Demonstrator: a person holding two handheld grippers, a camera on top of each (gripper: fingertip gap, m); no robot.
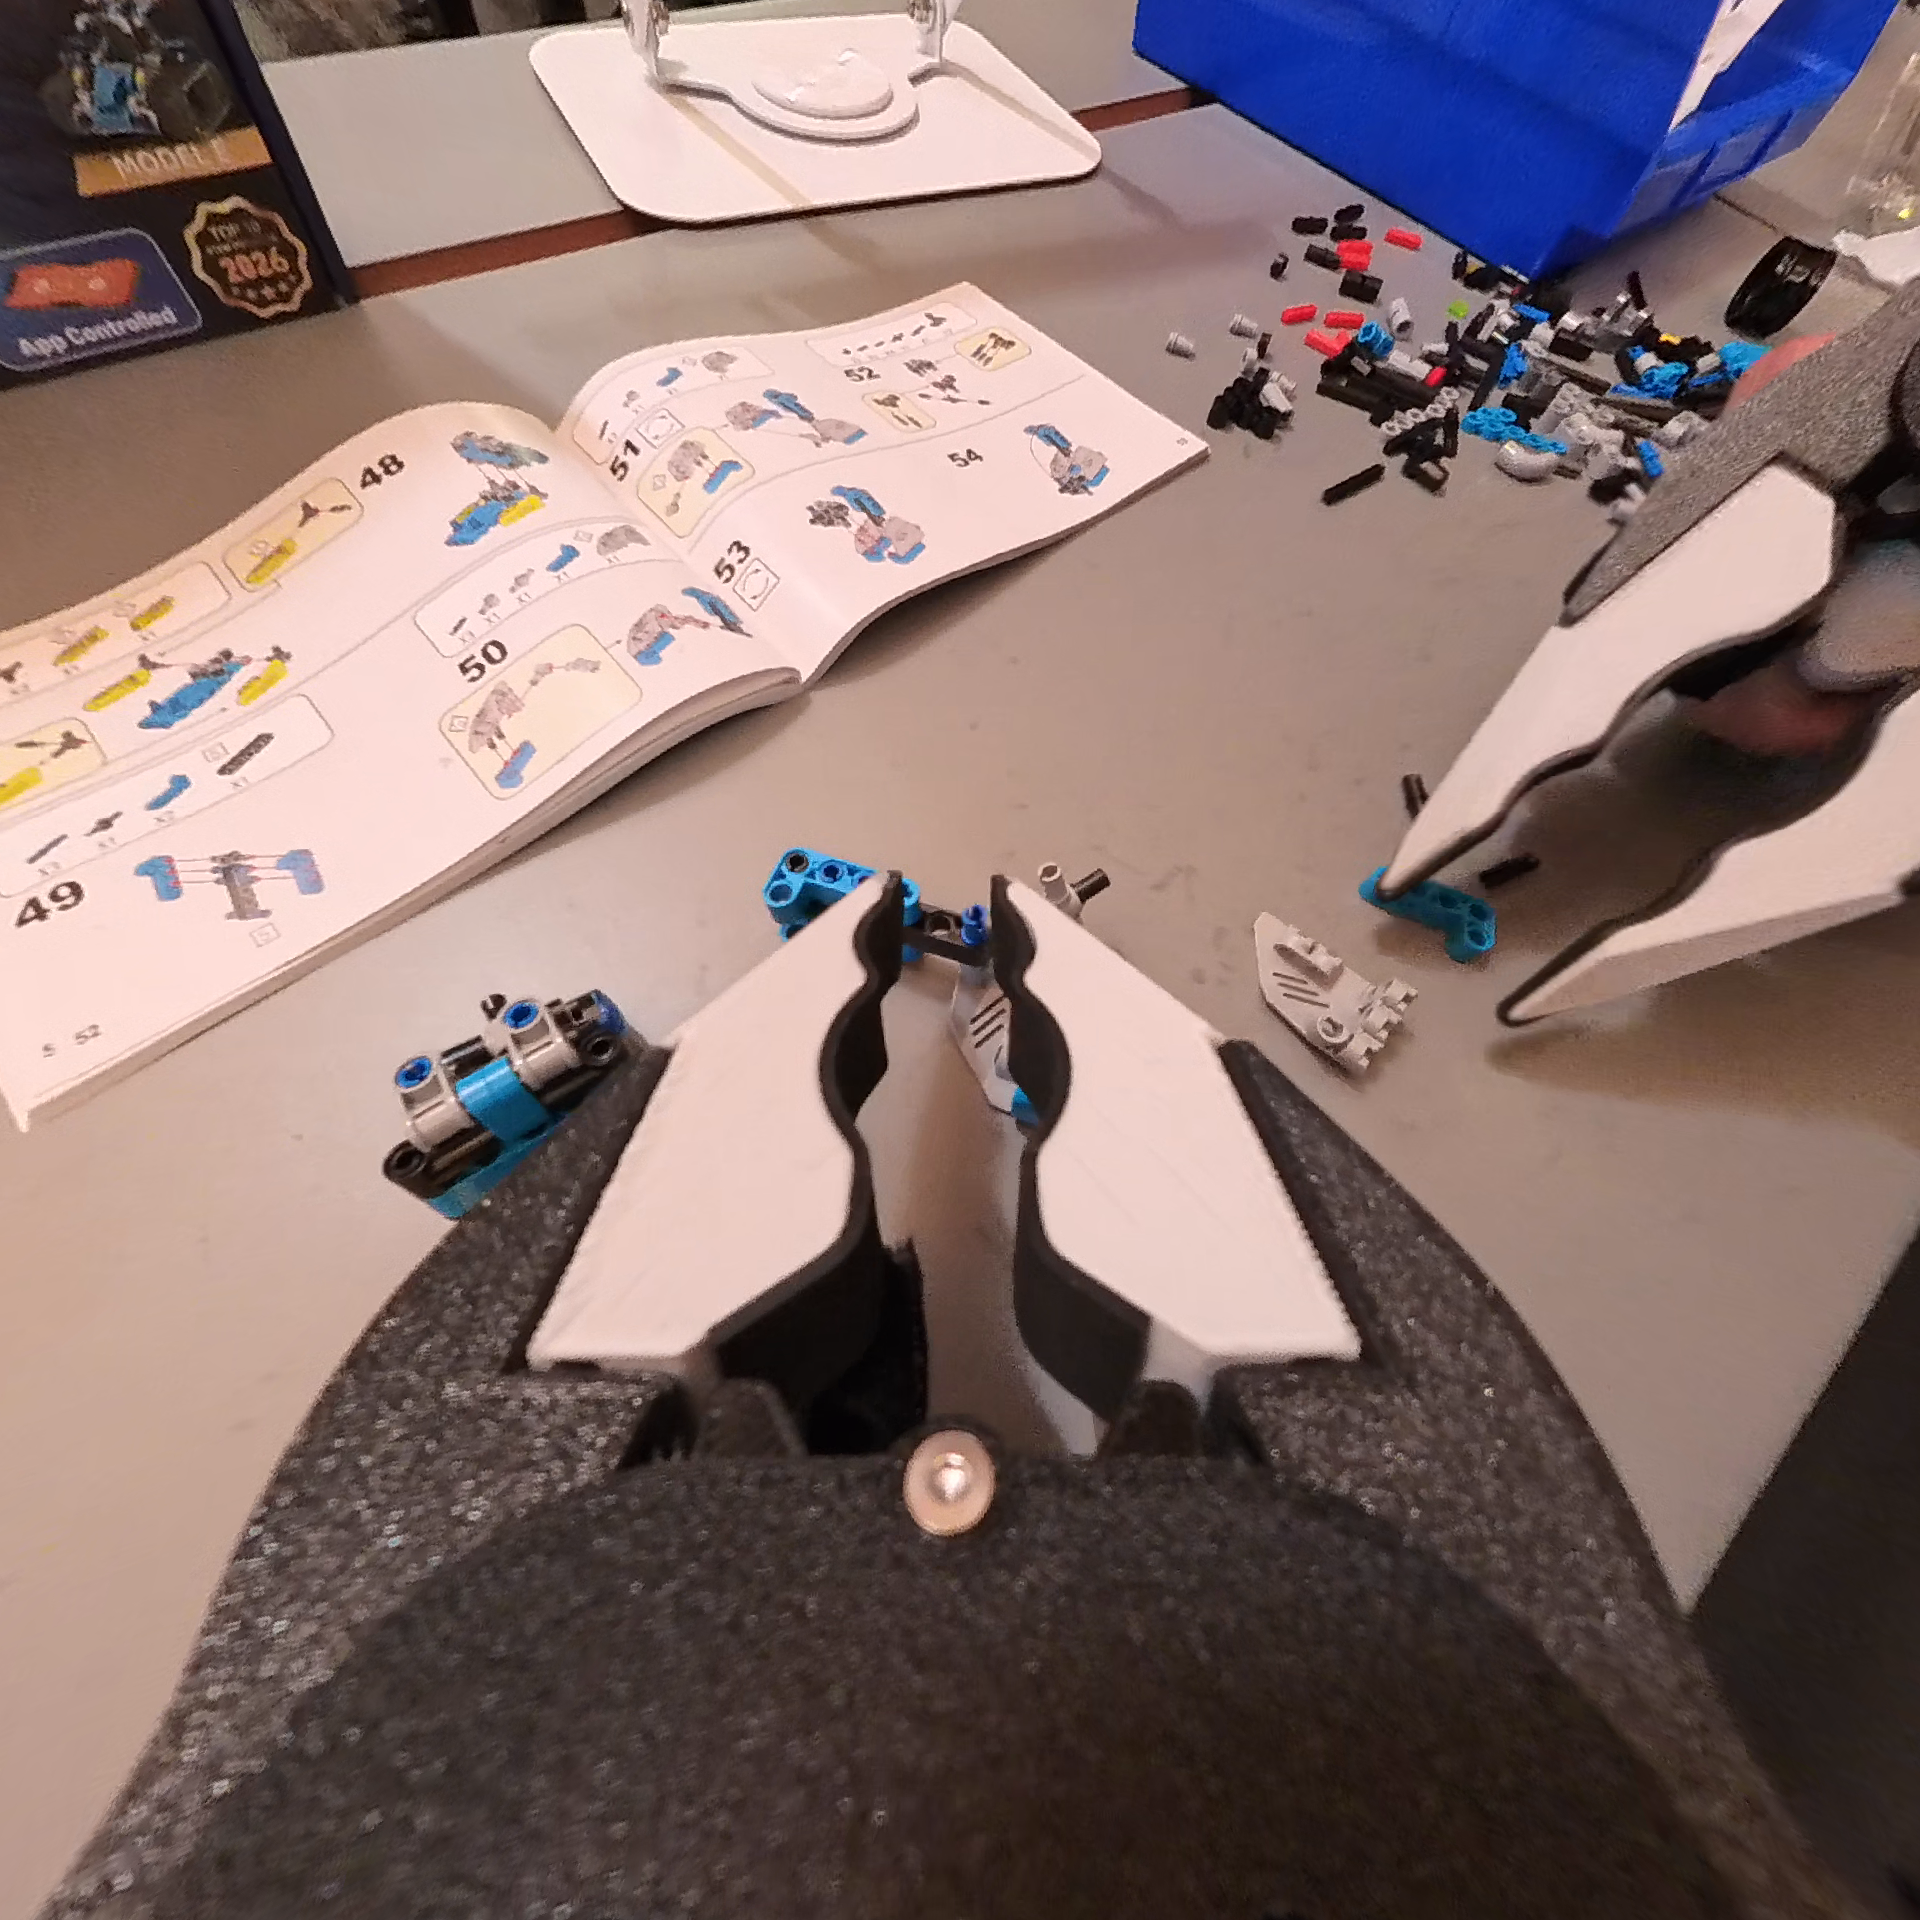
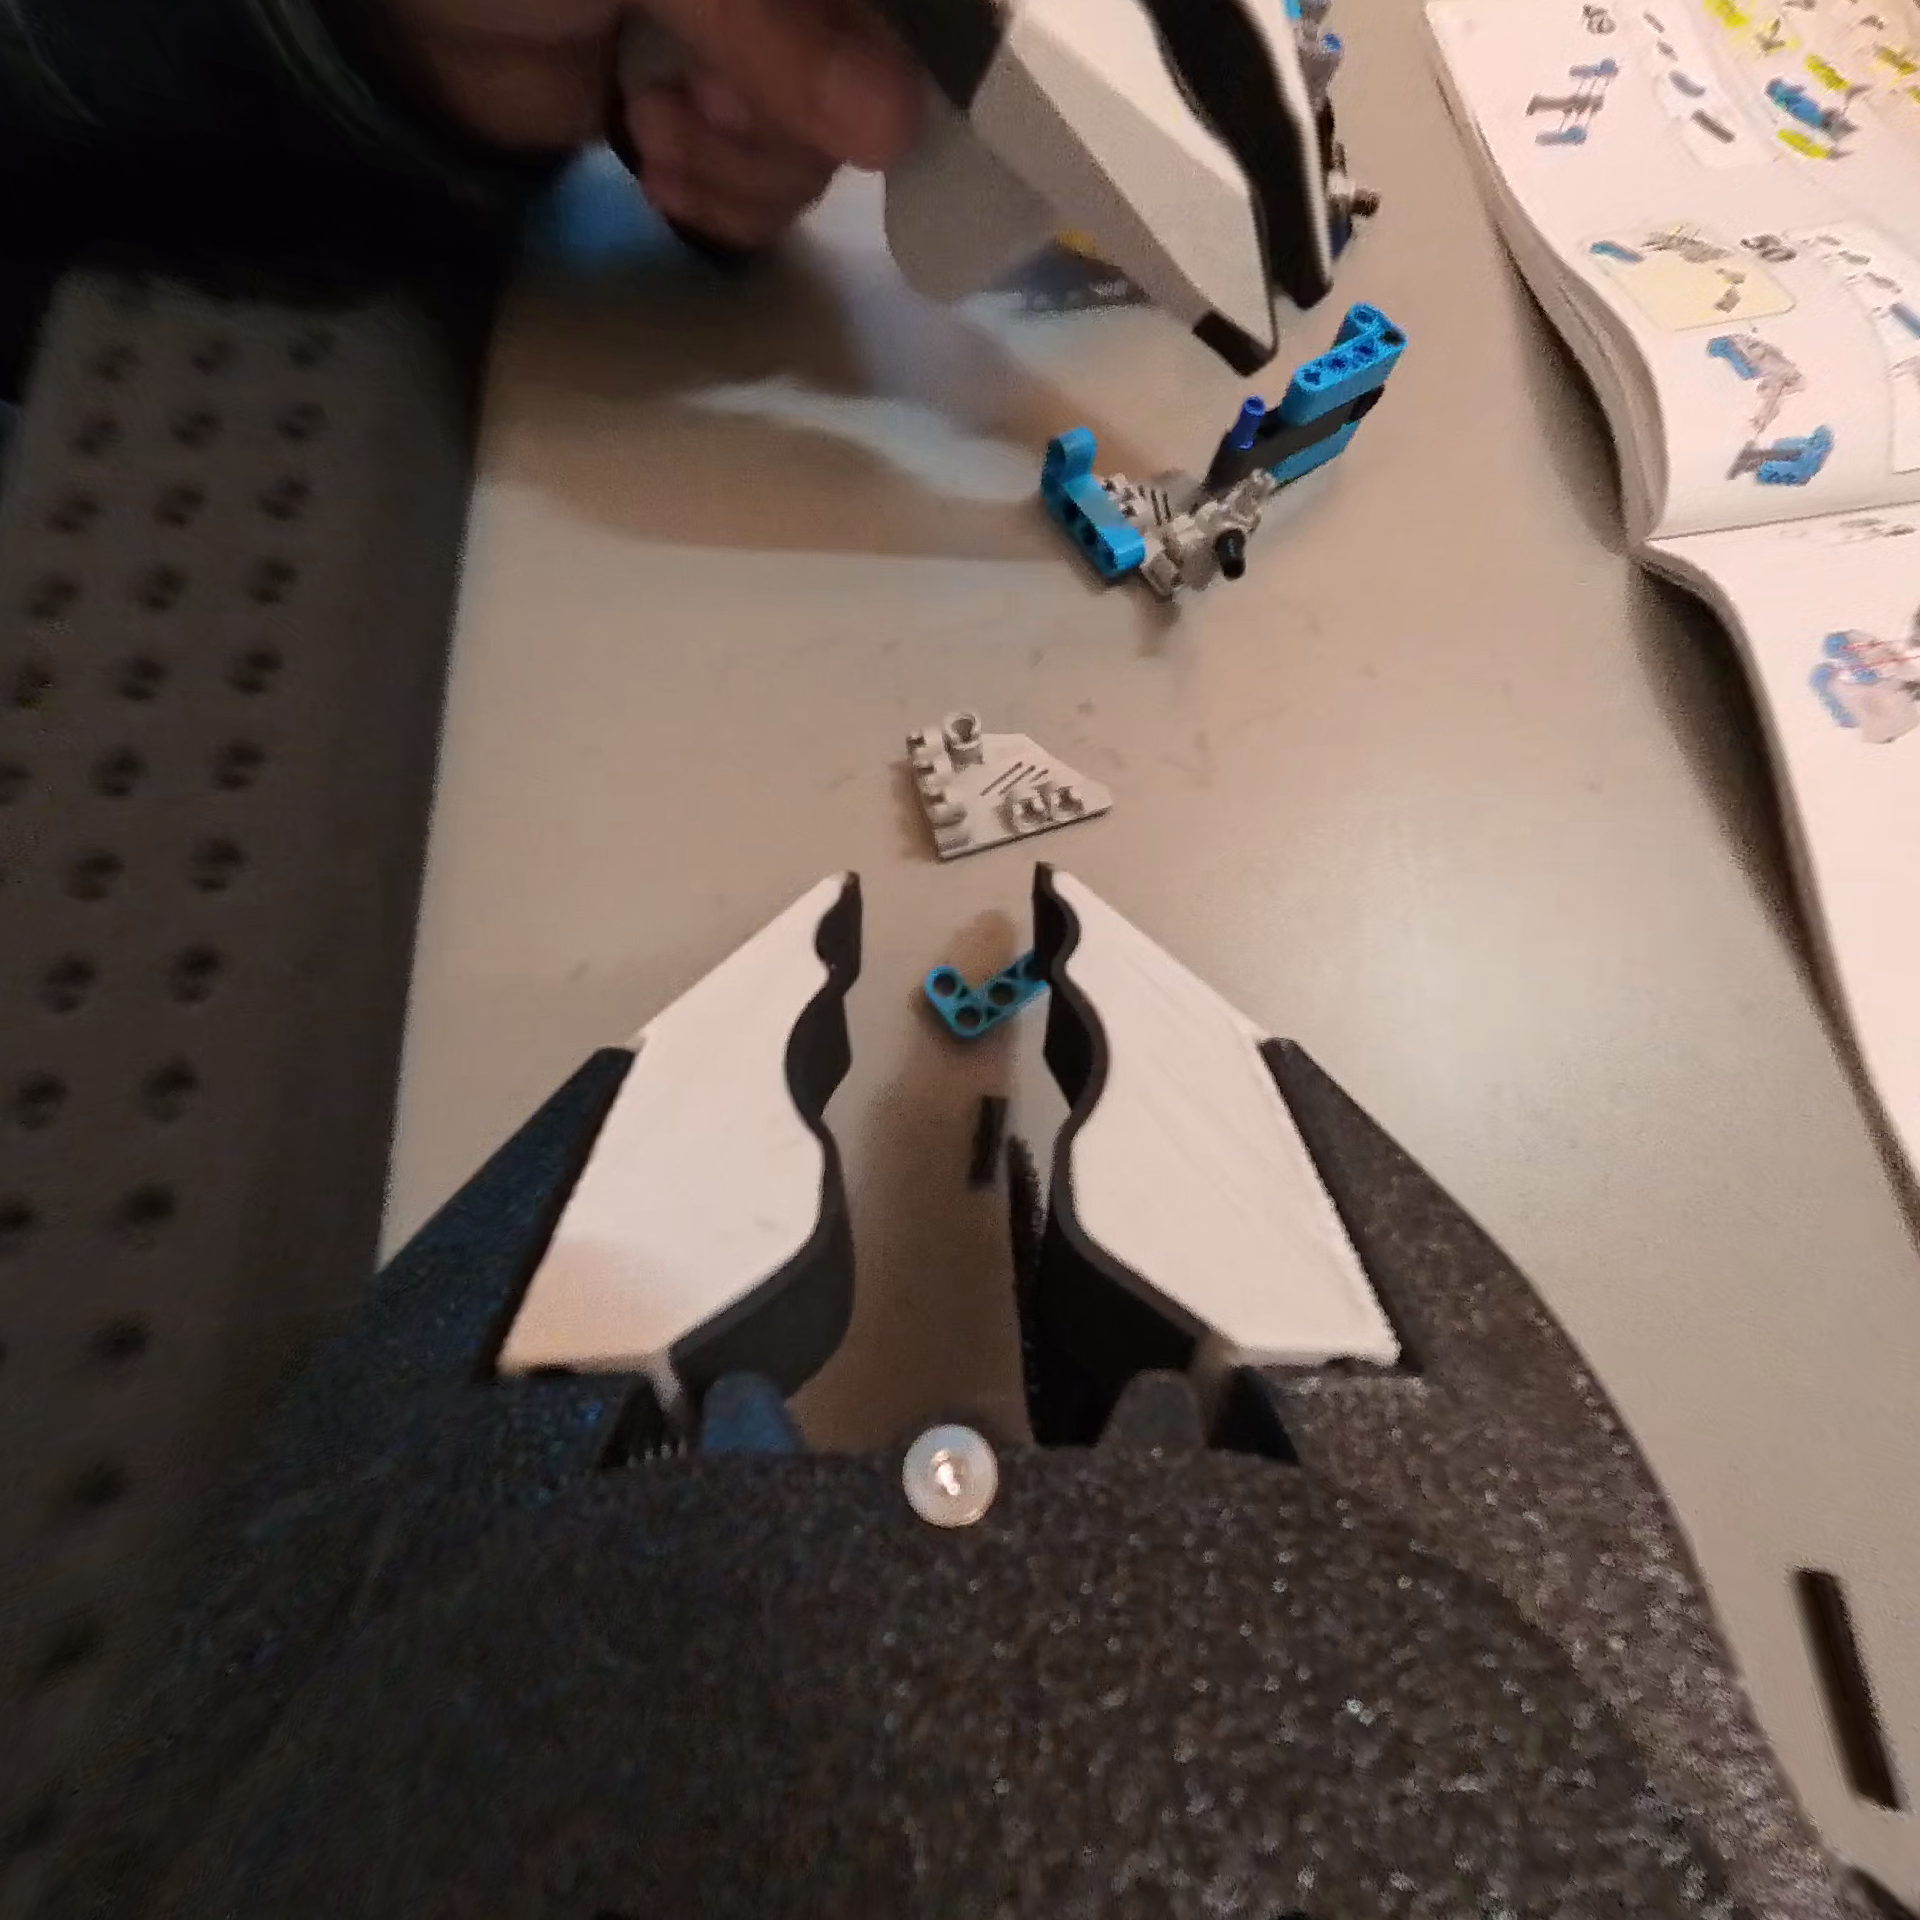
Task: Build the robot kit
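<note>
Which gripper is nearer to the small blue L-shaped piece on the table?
Right. The right gripper has its open fingers around the blue L-shaped piece, one touching it. The left gripper is farther away, at the blue and grey assembly.

Dim warm indoor light, soft shadows, wide-angle edge distortion, motion blur throughout.

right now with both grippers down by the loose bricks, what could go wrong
1. The right gripper is open, with one finger against the small blue angled piece; closing could push it aside rather than catch it.
2. The left gripper is around a blue and black assembly; a squeeze may pop its joints.
3. The grey wing panel and a black pin lie close by and could be knocked.
</note>
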